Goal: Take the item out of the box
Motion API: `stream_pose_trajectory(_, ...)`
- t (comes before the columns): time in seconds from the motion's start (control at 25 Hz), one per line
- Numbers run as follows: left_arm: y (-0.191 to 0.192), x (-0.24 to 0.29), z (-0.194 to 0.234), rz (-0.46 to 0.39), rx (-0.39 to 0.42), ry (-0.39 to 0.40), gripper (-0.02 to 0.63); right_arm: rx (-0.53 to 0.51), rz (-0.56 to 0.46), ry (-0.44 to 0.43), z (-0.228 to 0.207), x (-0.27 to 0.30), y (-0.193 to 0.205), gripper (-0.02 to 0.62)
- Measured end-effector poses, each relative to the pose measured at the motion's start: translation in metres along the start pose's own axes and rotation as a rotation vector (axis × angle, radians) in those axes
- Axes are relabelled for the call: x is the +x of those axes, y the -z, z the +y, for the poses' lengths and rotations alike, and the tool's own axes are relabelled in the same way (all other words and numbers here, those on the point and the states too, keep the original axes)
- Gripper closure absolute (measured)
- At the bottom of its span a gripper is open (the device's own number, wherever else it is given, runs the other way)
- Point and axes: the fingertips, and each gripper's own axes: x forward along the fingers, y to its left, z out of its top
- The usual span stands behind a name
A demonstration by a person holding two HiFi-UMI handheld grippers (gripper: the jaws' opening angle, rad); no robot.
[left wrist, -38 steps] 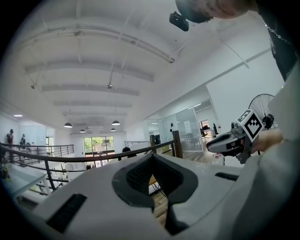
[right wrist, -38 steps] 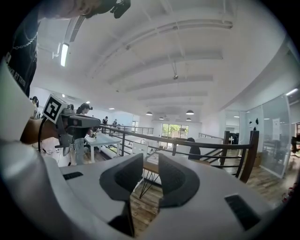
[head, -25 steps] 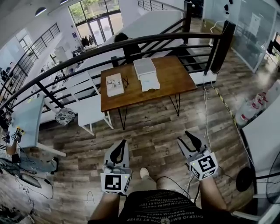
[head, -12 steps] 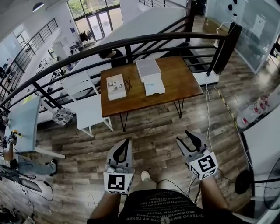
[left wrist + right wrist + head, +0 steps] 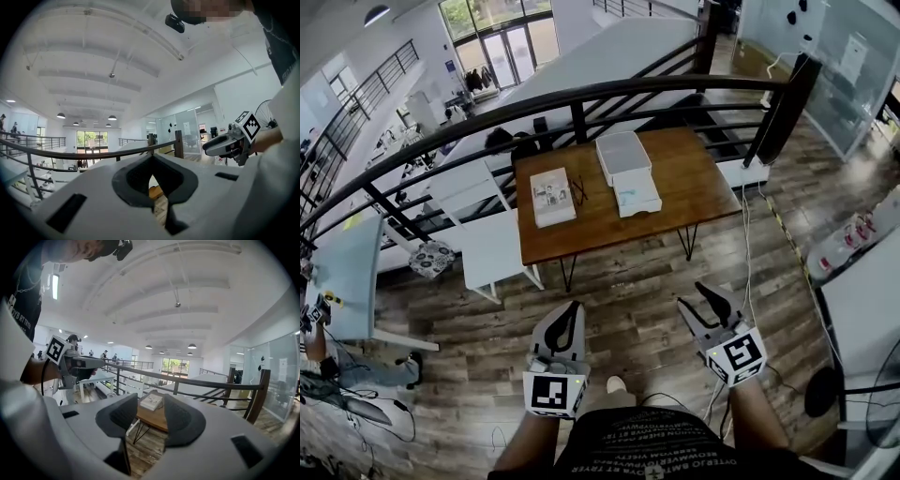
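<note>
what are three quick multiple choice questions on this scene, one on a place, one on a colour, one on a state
1. Where is the white box? A on the floor; B on the wooden table; C on a chair.
2. What colour is the table's top? A brown; B green; C black.
3. How do the jaws of the right gripper stand? A shut together; B shut on the box; C apart, nothing held.
Answers: 1 B, the head view shows it at the table's middle. 2 A, the top is brown wood. 3 C, in the right gripper view the far table shows through the gap between them.
</note>
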Motion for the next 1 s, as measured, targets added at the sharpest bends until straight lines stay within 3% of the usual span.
stream_pose_trajectory(0.2,0.006,0.008,0.02,0.01,0.0,0.031,0.6,-0.005,0.005,0.012,0.006,0.018,-0.009,0.42)
stream_pose_trajectory(0.44,0.004,0.007,0.038,-0.012,0.014,0.007,0.6,-0.011,0.02,0.025,0.013,0.022,-0.013,0.42)
stream_pose_trajectory(1.0,0.001,0.018,0.039,0.038,0.008,0.033,0.6,0.027,0.001,0.035,0.002,0.026,-0.019,0.431)
